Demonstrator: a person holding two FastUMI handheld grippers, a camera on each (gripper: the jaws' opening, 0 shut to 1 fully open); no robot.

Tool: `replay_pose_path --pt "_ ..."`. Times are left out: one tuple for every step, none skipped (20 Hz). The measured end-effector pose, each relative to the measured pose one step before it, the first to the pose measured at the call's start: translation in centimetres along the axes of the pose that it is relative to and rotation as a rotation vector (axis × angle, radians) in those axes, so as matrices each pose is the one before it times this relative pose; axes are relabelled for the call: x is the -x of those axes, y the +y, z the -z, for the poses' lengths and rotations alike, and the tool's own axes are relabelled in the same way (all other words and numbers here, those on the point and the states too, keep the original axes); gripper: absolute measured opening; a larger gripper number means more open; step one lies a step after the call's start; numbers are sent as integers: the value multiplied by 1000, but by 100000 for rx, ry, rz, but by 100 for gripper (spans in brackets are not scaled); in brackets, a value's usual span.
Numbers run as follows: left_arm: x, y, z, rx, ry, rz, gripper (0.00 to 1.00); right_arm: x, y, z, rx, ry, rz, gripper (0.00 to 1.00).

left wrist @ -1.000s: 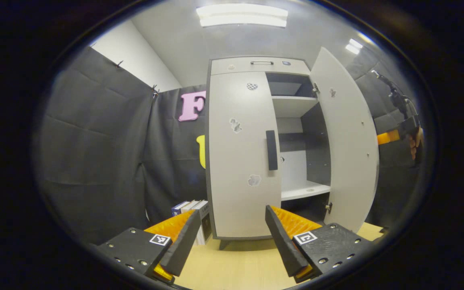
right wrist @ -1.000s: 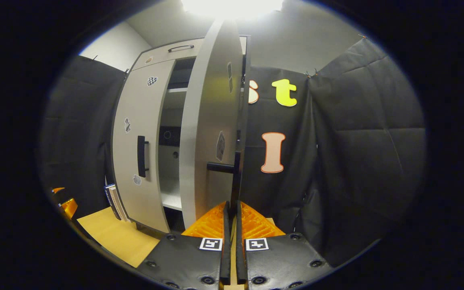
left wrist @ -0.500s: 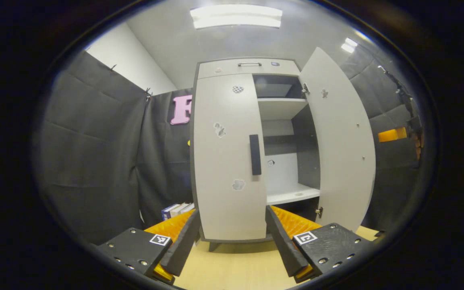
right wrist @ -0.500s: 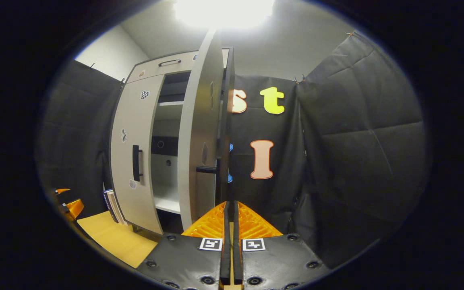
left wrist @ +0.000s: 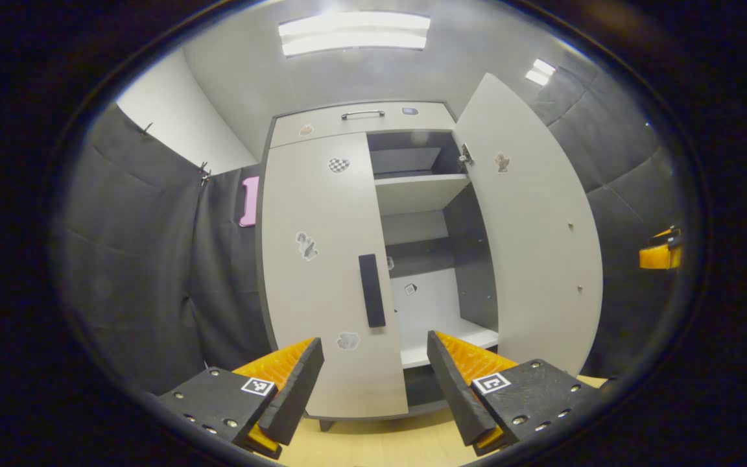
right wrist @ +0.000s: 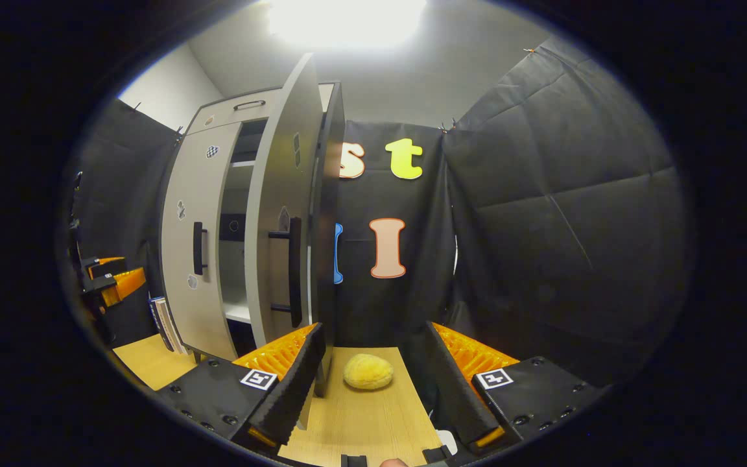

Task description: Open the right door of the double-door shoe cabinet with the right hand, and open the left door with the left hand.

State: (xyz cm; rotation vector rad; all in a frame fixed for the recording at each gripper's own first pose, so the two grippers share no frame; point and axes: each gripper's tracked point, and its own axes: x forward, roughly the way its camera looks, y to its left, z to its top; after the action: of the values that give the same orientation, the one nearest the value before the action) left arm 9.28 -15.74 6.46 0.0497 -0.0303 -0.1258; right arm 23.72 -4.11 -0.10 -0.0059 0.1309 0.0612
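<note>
Right door (left wrist: 529, 220) swung wide, my right gripper (right wrist: 373, 383) released. Left door (left wrist: 321, 272) shut; my left gripper (left wrist: 373, 383) spread short of its handle (left wrist: 371, 290). Risk: clamping off-centre, slipping off.

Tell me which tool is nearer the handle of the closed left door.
Left. The left tool is open, facing the left door handle just ahead, not touching. The right tool sits off by the opened right door, farther away.

door stickers (left wrist: 307, 245) too small, books (right wrist: 164, 316) half-hidden
</note>
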Motion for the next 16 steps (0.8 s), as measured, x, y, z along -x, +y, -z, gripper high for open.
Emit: replay_pose_path --pt "-1320 -235 -407 557 -711 678 95 216 -305 266 -349 1147 1299 95" --pt "-1231 -117 -213 673 -328 238 95 158 -320 319 -334 830 1764 95" --pt "-1369 -12 -271 778 -159 186 95 194 -291 187 -375 357 1691 96" --pt "-1487 48 -19 1036 -90 201 95 -106 -331 173 -641 132 1933 95" --pt "-1638 34 -36 1265 -45 871 95 33 -267 154 -486 247 2051 95" --pt "-1389 40 22 911 530 717 95 -134 -242 364 -206 1032 1871 95" --pt "-1361 133 40 549 416 379 95 -42 -120 224 -157 971 1082 96" --pt "-1200 101 -51 620 -115 212 96 -4 -160 262 -88 841 996 95" --pt "-1247 206 -62 721 -154 -10 95 -90 -269 257 -174 1026 1504 95" --pt "-874 308 104 318 -21 145 94 -31 -170 217 -450 902 1404 96" --pt "-1013 189 -10 -79 -189 196 94 -11 -53 160 -467 560 843 96" --pt "-1153 279 57 -397 -10 -2 94 -316 35 197 -247 697 752 92" --pt "-779 266 159 -330 249 -210 95 -159 -97 211 -9 857 835 95" --pt "-858 277 221 92 334 -114 95 -117 -130 204 -126 914 965 95" --pt "-746 106 386 951 842 624 95 -51 -87 194 -474 948 739 95" --pt "-574 26 357 1822 624 782 95 -80 147 218 -663 1094 -3 92"
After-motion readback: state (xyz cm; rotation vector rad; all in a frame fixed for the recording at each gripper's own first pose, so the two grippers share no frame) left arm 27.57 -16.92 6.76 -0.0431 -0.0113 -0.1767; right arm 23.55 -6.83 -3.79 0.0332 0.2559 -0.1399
